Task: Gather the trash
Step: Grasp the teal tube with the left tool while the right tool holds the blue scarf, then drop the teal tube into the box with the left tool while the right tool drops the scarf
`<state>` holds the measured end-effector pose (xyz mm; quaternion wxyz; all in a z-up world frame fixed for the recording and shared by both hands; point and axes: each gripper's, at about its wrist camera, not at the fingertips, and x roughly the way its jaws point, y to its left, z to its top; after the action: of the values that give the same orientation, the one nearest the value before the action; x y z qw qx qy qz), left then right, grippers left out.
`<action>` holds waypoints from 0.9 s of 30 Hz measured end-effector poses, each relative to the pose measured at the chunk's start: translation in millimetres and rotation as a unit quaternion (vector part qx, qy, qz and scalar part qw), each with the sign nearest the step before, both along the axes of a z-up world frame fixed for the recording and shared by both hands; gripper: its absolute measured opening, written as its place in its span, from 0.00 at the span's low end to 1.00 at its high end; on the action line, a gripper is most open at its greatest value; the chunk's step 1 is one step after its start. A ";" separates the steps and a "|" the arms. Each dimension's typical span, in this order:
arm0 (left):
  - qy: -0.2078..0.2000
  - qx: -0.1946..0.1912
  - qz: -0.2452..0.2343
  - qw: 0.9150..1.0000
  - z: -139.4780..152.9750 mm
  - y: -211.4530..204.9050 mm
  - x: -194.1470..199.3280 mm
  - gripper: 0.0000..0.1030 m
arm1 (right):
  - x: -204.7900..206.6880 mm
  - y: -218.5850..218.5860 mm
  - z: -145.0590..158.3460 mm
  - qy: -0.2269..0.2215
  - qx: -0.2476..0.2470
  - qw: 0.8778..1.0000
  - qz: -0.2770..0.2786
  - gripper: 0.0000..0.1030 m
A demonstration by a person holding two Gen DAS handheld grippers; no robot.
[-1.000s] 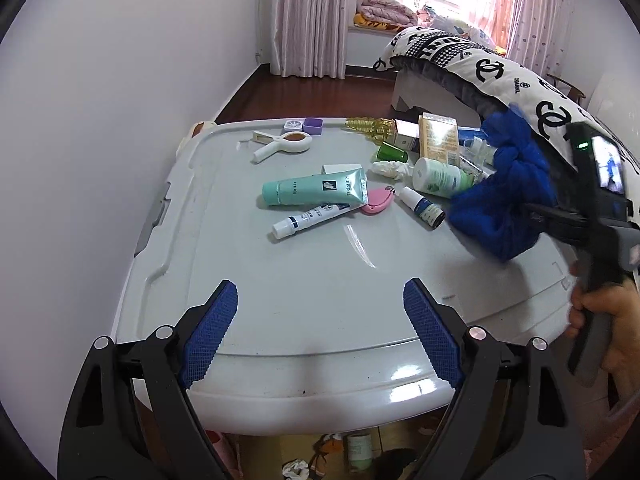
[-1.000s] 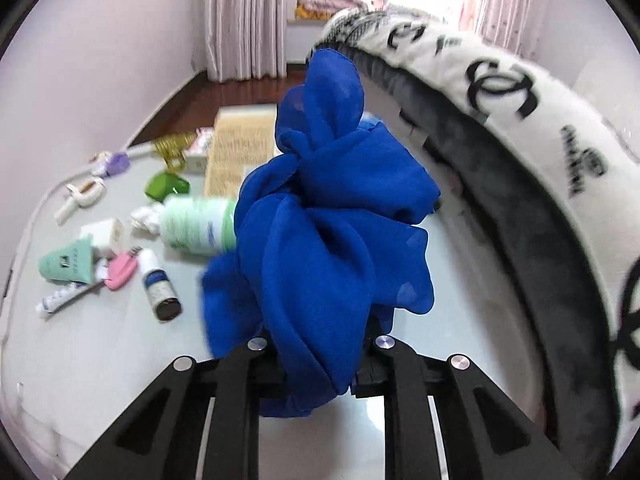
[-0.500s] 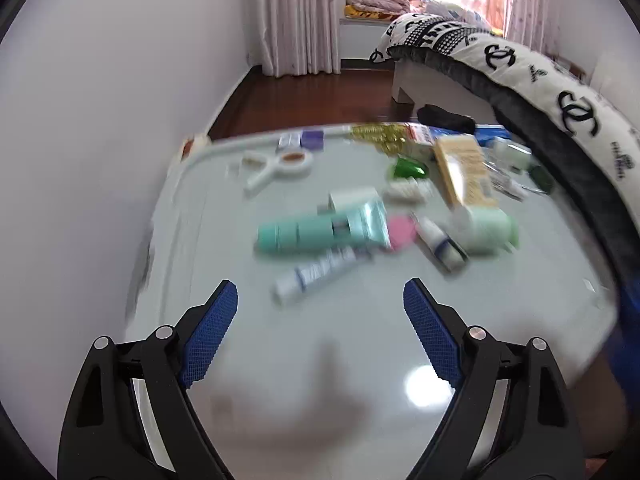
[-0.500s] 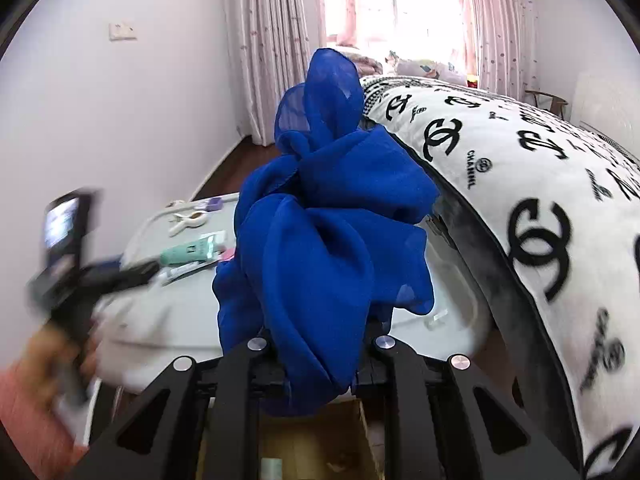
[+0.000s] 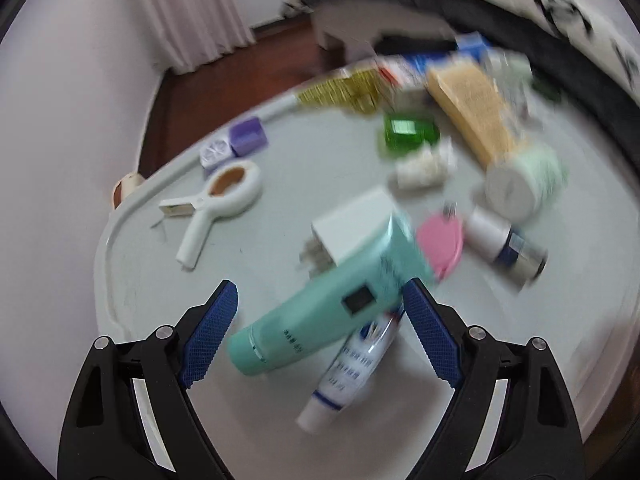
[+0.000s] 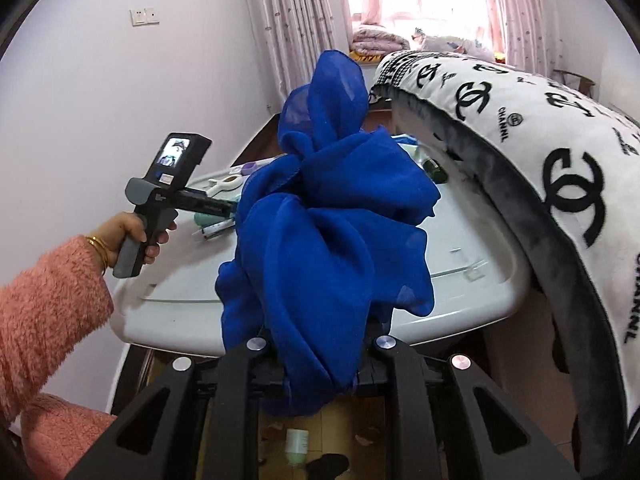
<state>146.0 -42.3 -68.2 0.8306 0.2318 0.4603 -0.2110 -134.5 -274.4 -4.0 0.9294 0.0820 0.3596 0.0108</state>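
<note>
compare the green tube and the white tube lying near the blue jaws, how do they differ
The green tube is plainly fatter and teal all over; the white tube is thinner, white with blue print. The green tube lies on top, crossing over the white tube, which pokes out beneath it toward the camera. The green tube's wide flat end leans by a white box; the white tube's far end is hidden. Both are squeeze tubes lying flat on the pale lid.
</note>
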 end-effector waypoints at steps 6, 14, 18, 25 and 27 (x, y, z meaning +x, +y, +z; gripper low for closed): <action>0.003 0.002 -0.032 0.999 -12.9 -9.3 -16.7 0.52 | 7.0 8.9 0.2 0.017 -0.045 0.998 -0.035 0.18; -0.012 -0.059 0.029 0.998 -6.3 -7.0 -39.8 0.26 | 2.0 -12.1 4.5 0.032 -0.058 0.994 -0.087 0.19; -0.012 -0.088 0.022 0.996 5.2 -11.1 -59.6 0.26 | -2.8 -19.7 8.4 0.028 -0.059 0.993 -0.096 0.19; -0.044 -0.141 -0.001 0.989 74.5 -0.2 -126.7 0.26 | -8.6 -23.7 15.9 0.019 -0.056 0.993 -0.098 0.19; -0.046 -0.145 0.001 0.988 90.2 9.3 -158.0 0.26 | -10.8 -22.1 17.2 0.019 -0.057 0.994 -0.094 0.19</action>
<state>-12.1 -33.0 21.9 0.8758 0.1178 0.3866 -0.2640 -145.3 -296.5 13.2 0.9226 0.0627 0.3677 -0.0986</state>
